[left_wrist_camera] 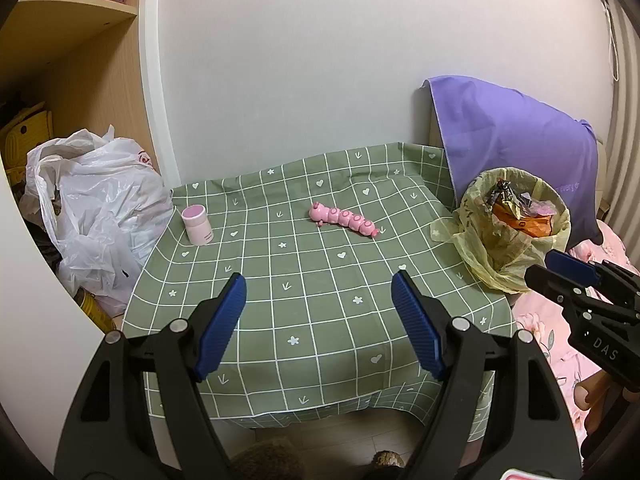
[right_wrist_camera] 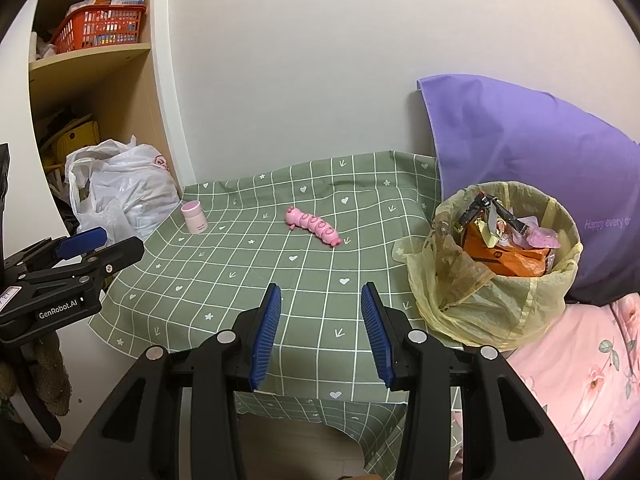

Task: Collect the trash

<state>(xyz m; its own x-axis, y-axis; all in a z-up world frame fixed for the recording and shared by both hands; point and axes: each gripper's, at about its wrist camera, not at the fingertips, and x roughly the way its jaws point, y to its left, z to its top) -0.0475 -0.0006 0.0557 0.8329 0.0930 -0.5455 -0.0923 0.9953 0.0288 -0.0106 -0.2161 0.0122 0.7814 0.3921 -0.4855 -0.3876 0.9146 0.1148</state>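
Observation:
A bin with a yellow liner (left_wrist_camera: pixel 516 232) (right_wrist_camera: pixel 496 268) stands at the table's right edge, filled with wrappers, an orange bag (right_wrist_camera: pixel 508 260) on top. The table has a green checked cloth (left_wrist_camera: pixel 304 280) (right_wrist_camera: pixel 256 268). My left gripper (left_wrist_camera: pixel 320 304) is open and empty above the table's front part; it also shows at the left of the right wrist view (right_wrist_camera: pixel 108 242). My right gripper (right_wrist_camera: pixel 320 320) is open and empty over the front edge, left of the bin; it shows at the right of the left wrist view (left_wrist_camera: pixel 560 268).
A pink caterpillar toy (left_wrist_camera: pixel 344 220) (right_wrist_camera: pixel 314 226) lies mid-table. A pink jar (left_wrist_camera: pixel 196 224) (right_wrist_camera: pixel 194 216) stands at the left. A white plastic bag (left_wrist_camera: pixel 100 216) (right_wrist_camera: pixel 120 188) sits beside the table. A purple pillow (right_wrist_camera: pixel 532 168) and pink bedding (right_wrist_camera: pixel 580 380) are on the right. Shelves hold a red basket (right_wrist_camera: pixel 100 28).

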